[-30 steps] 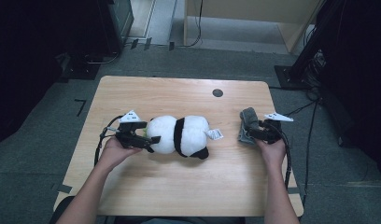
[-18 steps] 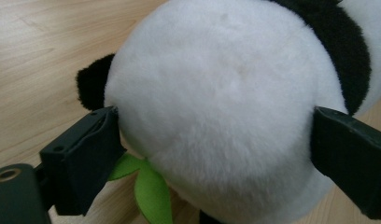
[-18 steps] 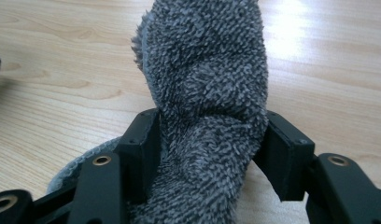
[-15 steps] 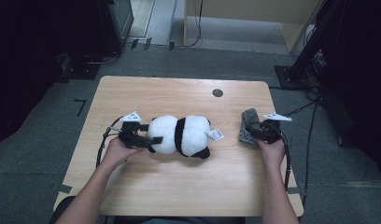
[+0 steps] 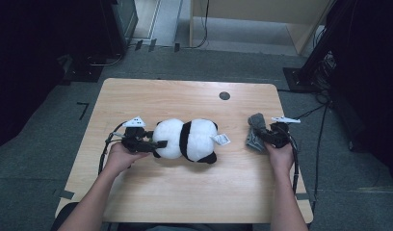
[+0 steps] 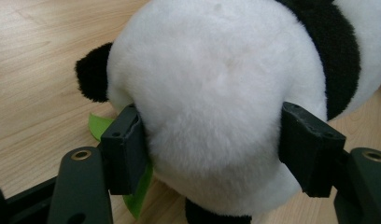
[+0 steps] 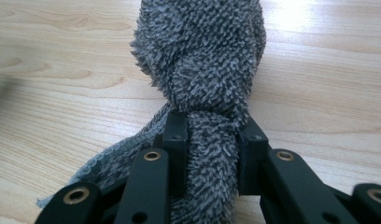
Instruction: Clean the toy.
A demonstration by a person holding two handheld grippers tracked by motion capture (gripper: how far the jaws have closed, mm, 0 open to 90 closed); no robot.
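Note:
A black-and-white panda plush [image 5: 187, 139] lies on its side in the middle of the wooden table [image 5: 161, 96]. My left gripper [image 5: 156, 143] is at its left end. In the left gripper view the jaws press into both sides of the round white plush [image 6: 216, 93], so the left gripper [image 6: 216, 149] is shut on it. A green felt leaf [image 6: 97, 126] sticks out under the panda. At the right, a grey terry cloth [image 5: 255, 132] is bunched on the table. My right gripper [image 7: 212, 144] is shut on a fold of the cloth [image 7: 202, 60].
A white tag [image 5: 221, 139] hangs from the panda's right side. A small black hole [image 5: 224, 95] sits in the tabletop near the far edge. Bare wood lies in front of both hands. Dark equipment and cables stand on the floor around the table.
The right gripper has tilted slightly, with the cloth still in it. The left gripper and the panda have stayed in place.

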